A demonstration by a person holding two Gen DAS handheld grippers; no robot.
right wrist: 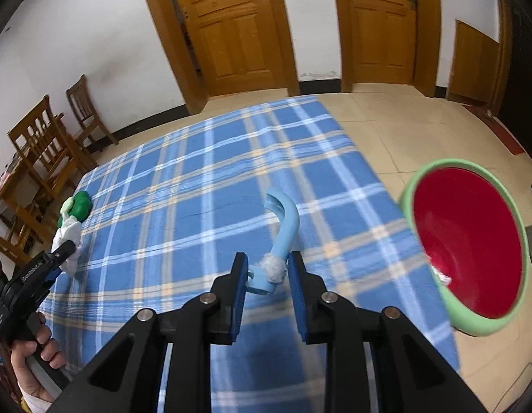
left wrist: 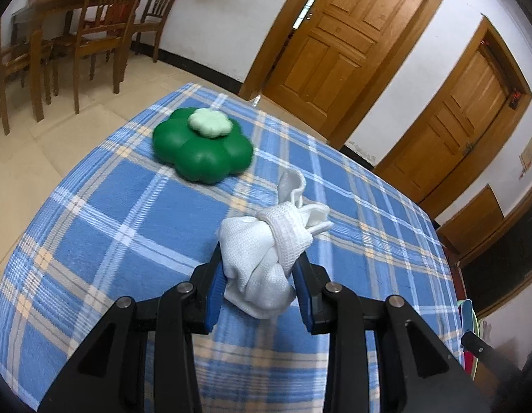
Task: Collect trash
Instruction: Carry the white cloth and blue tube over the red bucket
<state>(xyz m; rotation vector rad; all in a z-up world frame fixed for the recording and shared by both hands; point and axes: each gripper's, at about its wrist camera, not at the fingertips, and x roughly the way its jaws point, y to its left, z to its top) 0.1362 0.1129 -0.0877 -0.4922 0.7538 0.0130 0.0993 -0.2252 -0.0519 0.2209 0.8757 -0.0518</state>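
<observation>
Over the blue plaid tabletop (left wrist: 128,241), our left gripper (left wrist: 262,268) clenches a knotted white cloth (left wrist: 266,258); our right gripper (right wrist: 267,275) grips a light-blue curved handle (right wrist: 286,227) near the red bin (right wrist: 468,241).

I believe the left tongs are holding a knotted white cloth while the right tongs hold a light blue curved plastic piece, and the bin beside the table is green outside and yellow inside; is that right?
Nearly. The bin is green outside but red inside, not yellow, as the right wrist view shows. The rest stands: the left tongs hold the knotted white cloth, and the right tongs hold the light blue curved plastic piece.
</observation>
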